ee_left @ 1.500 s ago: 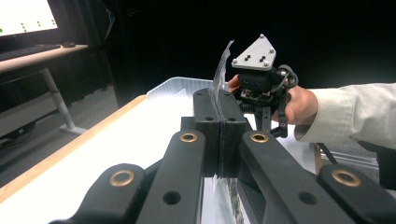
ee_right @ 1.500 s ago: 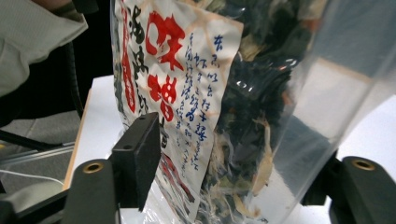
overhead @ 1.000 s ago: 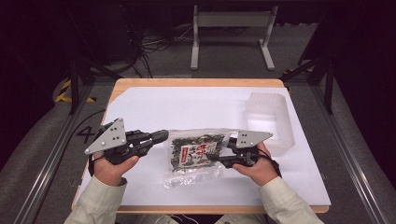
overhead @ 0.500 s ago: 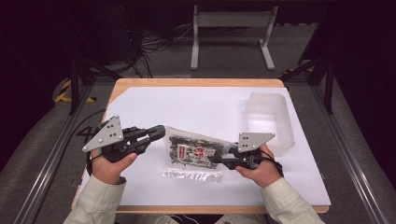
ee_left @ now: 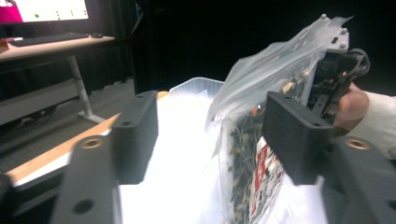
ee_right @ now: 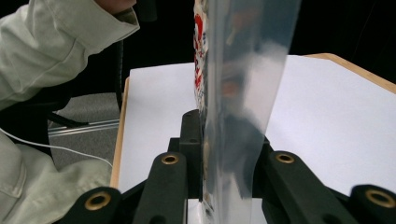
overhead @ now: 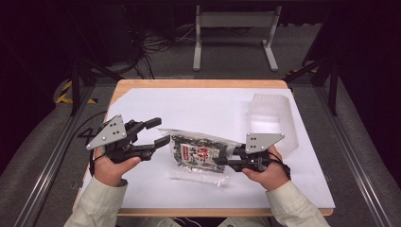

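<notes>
Clearly the right gripper point(overhead: 226, 161) is clamped on one edge of the clear snack bag point(overhead: 201, 153), its jaws pressed flat against the plastic in the right gripper view, where the bag point(ee_right: 243, 93) stands on edge between them. Across the bag, the left gripper point(overhead: 158, 133) has its jaws spread wide, one just beside the bag's opposite edge, not closed on it. In the left gripper view the bag point(ee_left: 261, 140) hangs close to one jaw. Beyond the bag, toward the far right corner, sits a clear plastic container point(overhead: 272, 116), well apart. Around the bag the white sheet point(overhead: 189, 106) lies bare, reaching nearly to the wooden table edge point(overhead: 198, 83).
</notes>
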Demonstrator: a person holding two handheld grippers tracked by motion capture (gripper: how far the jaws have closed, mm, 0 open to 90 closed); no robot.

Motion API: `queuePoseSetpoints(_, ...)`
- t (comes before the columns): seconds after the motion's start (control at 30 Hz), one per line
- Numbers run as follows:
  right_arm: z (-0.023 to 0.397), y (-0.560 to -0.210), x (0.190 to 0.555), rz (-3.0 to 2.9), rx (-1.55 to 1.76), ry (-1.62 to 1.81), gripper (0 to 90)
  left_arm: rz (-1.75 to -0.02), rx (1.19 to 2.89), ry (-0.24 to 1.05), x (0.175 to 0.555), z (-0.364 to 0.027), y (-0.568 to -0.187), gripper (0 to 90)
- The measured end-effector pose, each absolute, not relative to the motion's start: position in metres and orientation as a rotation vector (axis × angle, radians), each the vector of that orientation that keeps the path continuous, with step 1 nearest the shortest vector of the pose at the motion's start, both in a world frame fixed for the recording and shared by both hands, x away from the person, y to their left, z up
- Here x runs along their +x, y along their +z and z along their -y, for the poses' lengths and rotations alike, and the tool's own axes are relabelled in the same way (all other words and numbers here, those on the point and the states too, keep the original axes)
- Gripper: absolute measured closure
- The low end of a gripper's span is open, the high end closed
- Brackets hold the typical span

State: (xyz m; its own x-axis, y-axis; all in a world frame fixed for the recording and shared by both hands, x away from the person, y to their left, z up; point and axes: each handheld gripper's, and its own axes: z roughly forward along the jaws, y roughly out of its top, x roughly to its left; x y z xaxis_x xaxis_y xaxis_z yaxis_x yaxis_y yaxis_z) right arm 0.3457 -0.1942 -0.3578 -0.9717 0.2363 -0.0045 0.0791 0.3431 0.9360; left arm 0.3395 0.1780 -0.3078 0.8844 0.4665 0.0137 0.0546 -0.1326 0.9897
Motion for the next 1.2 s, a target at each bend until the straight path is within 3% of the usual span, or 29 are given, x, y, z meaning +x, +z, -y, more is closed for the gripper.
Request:
queuePoseSetpoints(0.37,0.206,-0.337,0.347,-2.413,0.338,1.711,75.7,-0.471,1.737,0.361,0.347,-0.181,-0.321,21.4)
queuePoseSetpoints(0.8,0.236,-0.305,0.361,-2.331,0.529,1.688,75.7,-0.59,1.722,0.359,0.359,-0.196,-0.345,19.9)
queuePoseSetpoints(1.2,0.266,-0.278,0.374,-2.237,0.623,1.675,75.8,-0.592,1.74,0.341,0.371,-0.2,-0.37,16.6)
